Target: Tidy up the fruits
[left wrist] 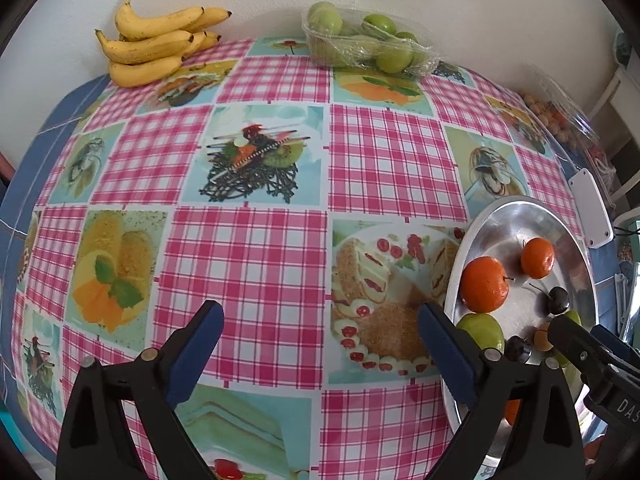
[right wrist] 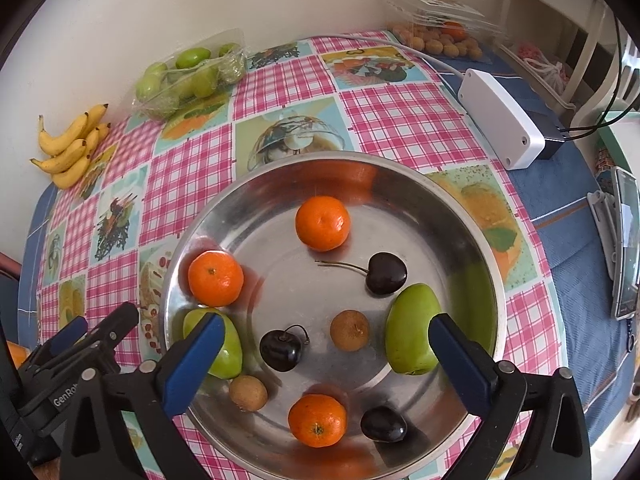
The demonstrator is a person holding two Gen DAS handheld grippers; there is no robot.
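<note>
A round metal bowl (right wrist: 404, 184) sits on the checked tablecloth and holds three mandarins (right wrist: 322, 222), two green fruits (right wrist: 408, 330), three dark cherries (right wrist: 386, 274) and two small brown fruits (right wrist: 350, 330). My right gripper (right wrist: 324, 344) hovers open and empty above the bowl's near half. My left gripper (left wrist: 320, 336) is open and empty over the tablecloth, just left of the bowl (left wrist: 516, 216). The left gripper also shows at the right wrist view's lower left (right wrist: 76, 340).
A bunch of bananas (left wrist: 156, 40) lies at the far left by the wall. A clear tray of green fruits (left wrist: 360, 40) stands at the back. A clear box of small brown fruits (right wrist: 440, 40), a white box with a cable (right wrist: 500, 120) and a phone (right wrist: 626, 240) lie to the right.
</note>
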